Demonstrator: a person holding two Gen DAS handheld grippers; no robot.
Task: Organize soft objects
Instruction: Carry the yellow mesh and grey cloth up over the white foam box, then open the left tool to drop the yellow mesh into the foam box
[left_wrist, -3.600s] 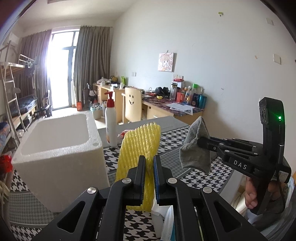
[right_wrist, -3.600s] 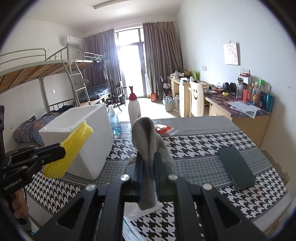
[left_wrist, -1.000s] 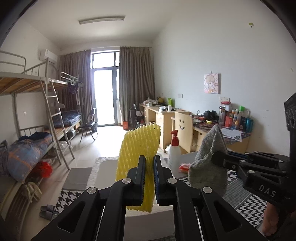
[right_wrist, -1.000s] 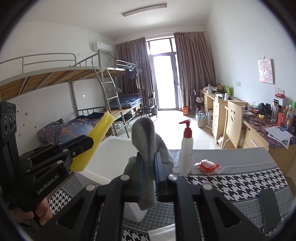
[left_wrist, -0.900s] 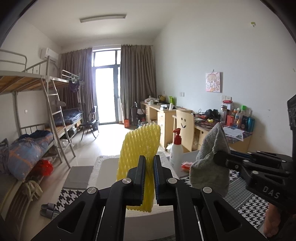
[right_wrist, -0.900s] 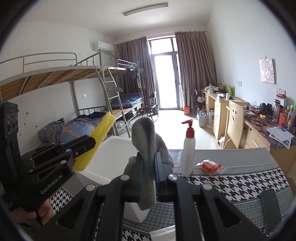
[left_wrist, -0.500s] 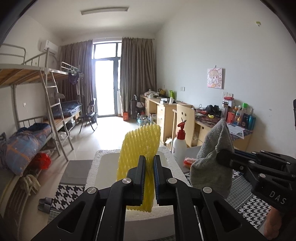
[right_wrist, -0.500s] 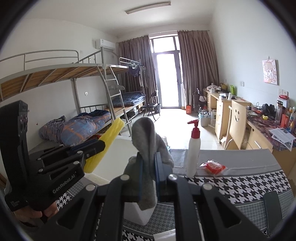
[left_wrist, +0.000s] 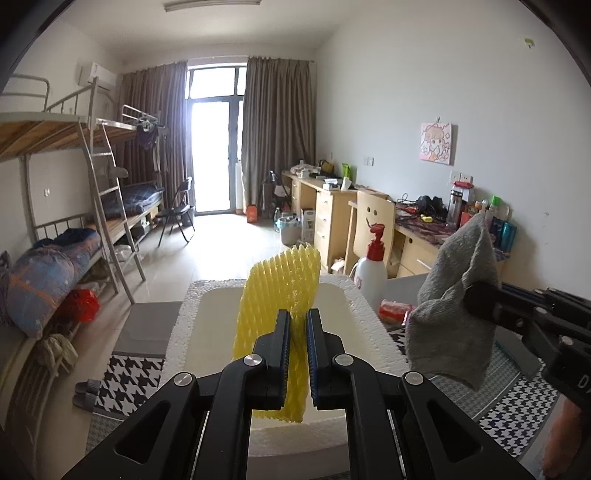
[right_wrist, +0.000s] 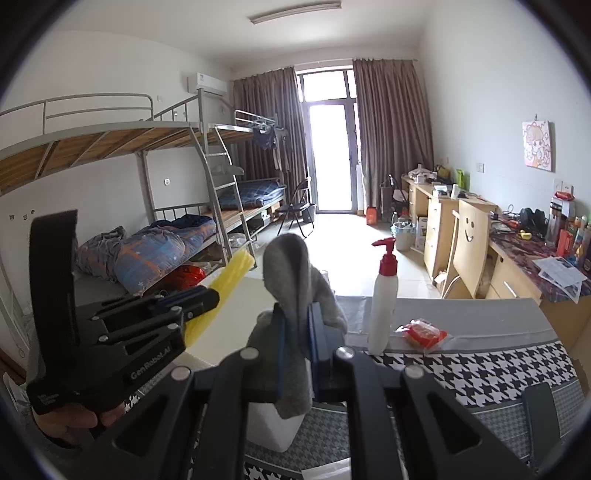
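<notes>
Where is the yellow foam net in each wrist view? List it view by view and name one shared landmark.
Left wrist: yellow foam net at centre, clamped in the left gripper, above the white foam box.
Right wrist: left of centre, poking out of that gripper.
Shared landmark: red-capped pump bottle.

Left wrist view: yellow foam net (left_wrist: 280, 291) is pinched mid-height, so its middle is hidden behind the fingers (left_wrist: 282, 354). Foam box (left_wrist: 362, 306) floor and near wall are blocked by the net and the left gripper (left_wrist: 297, 354). Grey cloth (left_wrist: 454, 306) covers the right gripper (left_wrist: 480, 301) tips. Hand (left_wrist: 561, 439) is cut by the frame edge.
Right wrist view: phone (right_wrist: 541, 417) runs off the bottom right. Bottles (right_wrist: 570, 236) on the far desk are too small to identify.
</notes>
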